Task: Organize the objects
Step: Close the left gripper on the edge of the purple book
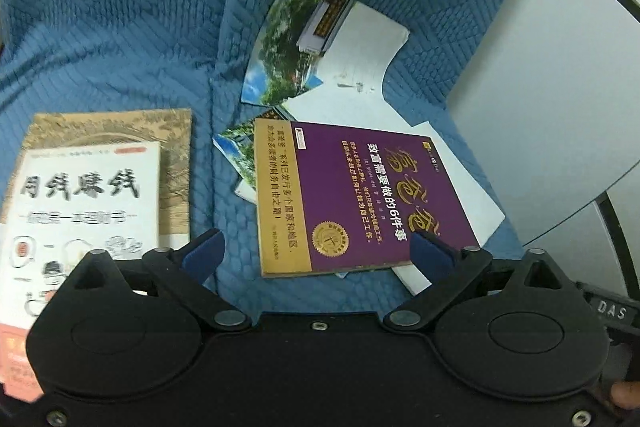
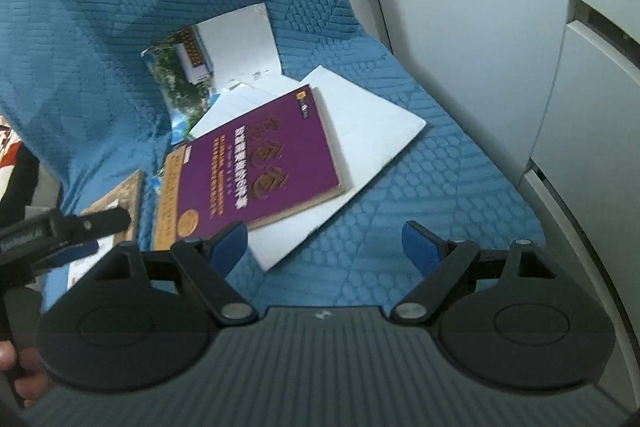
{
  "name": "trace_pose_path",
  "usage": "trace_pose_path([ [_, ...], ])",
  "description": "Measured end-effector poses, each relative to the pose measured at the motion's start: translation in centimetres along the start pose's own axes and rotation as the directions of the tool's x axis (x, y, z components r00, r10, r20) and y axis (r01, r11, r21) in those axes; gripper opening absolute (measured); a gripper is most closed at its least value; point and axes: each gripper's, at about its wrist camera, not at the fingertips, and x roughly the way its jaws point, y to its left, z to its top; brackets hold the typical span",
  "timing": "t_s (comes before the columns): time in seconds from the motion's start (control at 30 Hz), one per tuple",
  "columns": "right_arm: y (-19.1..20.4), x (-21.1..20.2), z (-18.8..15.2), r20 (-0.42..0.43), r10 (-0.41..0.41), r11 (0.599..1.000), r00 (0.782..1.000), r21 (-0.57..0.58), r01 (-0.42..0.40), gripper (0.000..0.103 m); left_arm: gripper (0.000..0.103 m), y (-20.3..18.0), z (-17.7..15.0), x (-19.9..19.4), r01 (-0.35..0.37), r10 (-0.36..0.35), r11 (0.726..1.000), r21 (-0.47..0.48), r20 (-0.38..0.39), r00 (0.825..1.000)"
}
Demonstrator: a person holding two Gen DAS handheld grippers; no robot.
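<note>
Both units hover over a blue quilted sofa cover [image 1: 120, 39]. Left hand-held gripper [image 1: 320, 259]: jaws wide, empty; purple book [image 1: 360, 195] lies just ahead on white papers [image 1: 460, 179], white book [image 1: 88, 195] ahead-left. Right hand-held gripper [image 2: 324, 247]: jaws wide, empty; purple book ahead-left. White wall panels [image 2: 500, 27] to its right.

Left tool [image 1: 320, 251]: matte black body, two rounded teardrop housings, black link arms on silver pivot pins, blue pads on fingers [image 1: 202, 253], two small screws at lower corners. Right tool [image 2: 326, 247]: same build, ribbed grey-black deck, small centre screw.
</note>
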Motion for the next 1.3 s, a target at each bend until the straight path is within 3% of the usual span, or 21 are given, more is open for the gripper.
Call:
trace_pose_path([
  [0.2,-0.6,3.5,1.8,0.004,0.022,0.999,1.0,-0.049,-0.021,0.065,0.09,0.4,0.0,3.2,0.005,-0.006,1.0,-0.011,-0.042,0.999],
  [0.43,-0.6,7.3,2.8,-0.001,0.043,0.996,0.999,-0.075,-0.043,0.064,0.089,0.7,-0.3,5.3,0.004,-0.005,1.0,-0.017,-0.079,0.997],
  [0.5,-0.8,8.1,2.8,-0.011,0.047,0.996,0.999,-0.071,-0.048,0.058,0.089,0.7,-0.4,5.5,0.018,-0.02,1.0,-0.023,-0.079,0.997],
  [0.57,-0.9,8.6,2.8,-0.021,0.057,0.996,0.998,-0.066,-0.058,0.058,0.087,0.6,-0.5,5.8,0.029,-0.031,0.999,-0.025,-0.084,0.996],
  [0.7,-1.1,8.9,2.9,-0.057,0.132,0.99,0.99,-0.037,-0.134,0.056,0.087,0.6,-0.6,6.2,0.034,-0.038,0.999,-0.037,-0.093,0.995],
  [0.9,-0.9,8.0,2.8,-0.066,0.153,0.987,0.986,-0.035,-0.156,0.056,0.087,1.1,-0.8,5.1,0.069,-0.073,0.996,-0.056,-0.083,0.994],
  [1.0,-1.3,7.1,2.2,-0.084,0.152,0.988,0.985,0.013,-0.151,0.056,0.086,1.2,-1.4,4.4,0.096,-0.1,0.995,-0.039,-0.117,0.988],
  [1.3,-1.0,1.9,-2.6,-0.15,0.14,0.99,0.979,0.038,-0.136,0.056,0.086,0.8,-4.0,0.2,0.125,-0.124,0.992,-0.005,-0.12,0.985],
])
